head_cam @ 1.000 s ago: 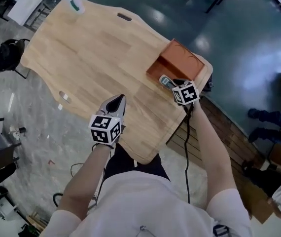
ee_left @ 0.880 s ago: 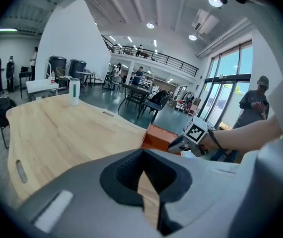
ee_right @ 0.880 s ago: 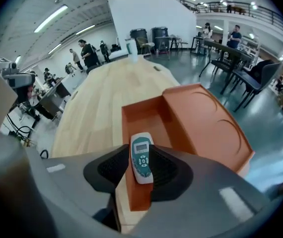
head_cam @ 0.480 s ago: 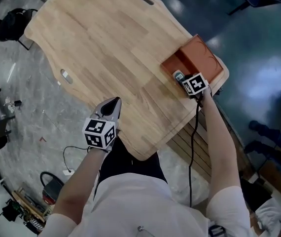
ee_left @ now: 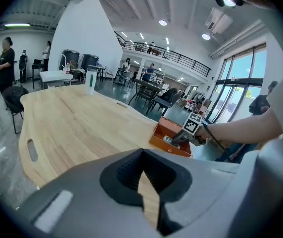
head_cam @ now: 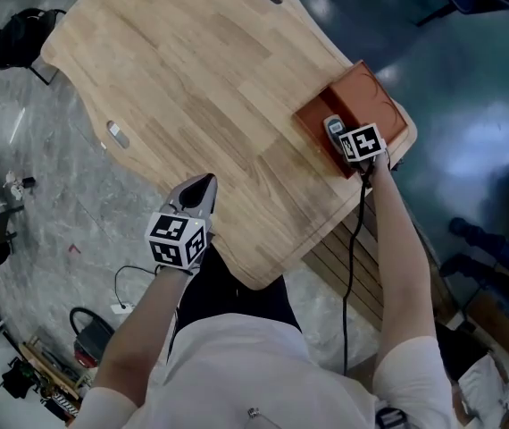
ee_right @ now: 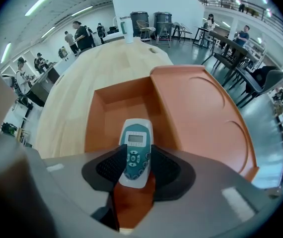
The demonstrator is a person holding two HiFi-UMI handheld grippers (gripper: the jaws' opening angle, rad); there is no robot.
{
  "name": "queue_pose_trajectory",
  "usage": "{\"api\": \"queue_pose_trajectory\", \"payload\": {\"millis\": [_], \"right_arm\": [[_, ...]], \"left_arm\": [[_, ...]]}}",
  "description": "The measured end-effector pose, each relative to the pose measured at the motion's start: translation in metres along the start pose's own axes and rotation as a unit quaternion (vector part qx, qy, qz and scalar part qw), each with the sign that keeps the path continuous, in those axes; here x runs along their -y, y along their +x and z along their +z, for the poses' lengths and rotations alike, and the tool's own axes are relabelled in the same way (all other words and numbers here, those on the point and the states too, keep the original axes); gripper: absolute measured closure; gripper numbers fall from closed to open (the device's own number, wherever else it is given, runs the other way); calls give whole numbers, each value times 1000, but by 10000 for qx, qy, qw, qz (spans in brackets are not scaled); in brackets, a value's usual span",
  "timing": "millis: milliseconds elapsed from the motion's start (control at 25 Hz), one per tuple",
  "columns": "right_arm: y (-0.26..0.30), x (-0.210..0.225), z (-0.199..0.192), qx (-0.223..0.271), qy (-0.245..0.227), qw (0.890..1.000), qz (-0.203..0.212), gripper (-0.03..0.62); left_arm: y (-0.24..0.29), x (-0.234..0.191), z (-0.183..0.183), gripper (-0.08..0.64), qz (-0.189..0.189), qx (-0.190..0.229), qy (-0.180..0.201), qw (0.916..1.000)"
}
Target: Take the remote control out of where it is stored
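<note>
Light wooden table (head_cam: 192, 105), white cup (ee_left: 90, 82) at its far end, black chair (head_cam: 18, 41) beside.

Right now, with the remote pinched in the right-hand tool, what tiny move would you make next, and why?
Probably raise the right gripper straight up. Its jaws are closed on the remote control, whose far end points over the open compartment of the orange box. Lifting first should clear the walls before swinging to the table.
</note>
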State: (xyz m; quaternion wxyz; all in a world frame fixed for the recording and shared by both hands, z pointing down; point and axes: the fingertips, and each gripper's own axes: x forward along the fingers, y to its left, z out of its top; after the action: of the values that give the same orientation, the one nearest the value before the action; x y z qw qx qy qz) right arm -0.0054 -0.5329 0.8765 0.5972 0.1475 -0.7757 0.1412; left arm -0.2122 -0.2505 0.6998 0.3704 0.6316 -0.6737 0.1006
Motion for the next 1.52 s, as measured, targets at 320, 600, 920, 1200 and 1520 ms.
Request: {"api": "queue_pose_trajectory", "payload": {"millis": [320,600,920,1200,1520], "right_arm": [[8,-11,-3,-303,-109,9993,188,295],[26,-11,-5,-717,-45,9974,-78,288],[29,-11,-6,-748,-158,9968,-228,276],[25,-8,-8,-408,326,9984,-228,285],[-29,-5,8,440,743,9956,-367,286]], "left_arm": [[4,-3,-5,560,-18,-84,-19,10000],[5,-4,-10,560,-14,-135,-53,9999],[0,-9,-21,560,50,-185,-32,9998],[-5,-1,-26,560,28,-187,144,9997],[-10,-2,-27,560,7,-171,178,9997]]}}
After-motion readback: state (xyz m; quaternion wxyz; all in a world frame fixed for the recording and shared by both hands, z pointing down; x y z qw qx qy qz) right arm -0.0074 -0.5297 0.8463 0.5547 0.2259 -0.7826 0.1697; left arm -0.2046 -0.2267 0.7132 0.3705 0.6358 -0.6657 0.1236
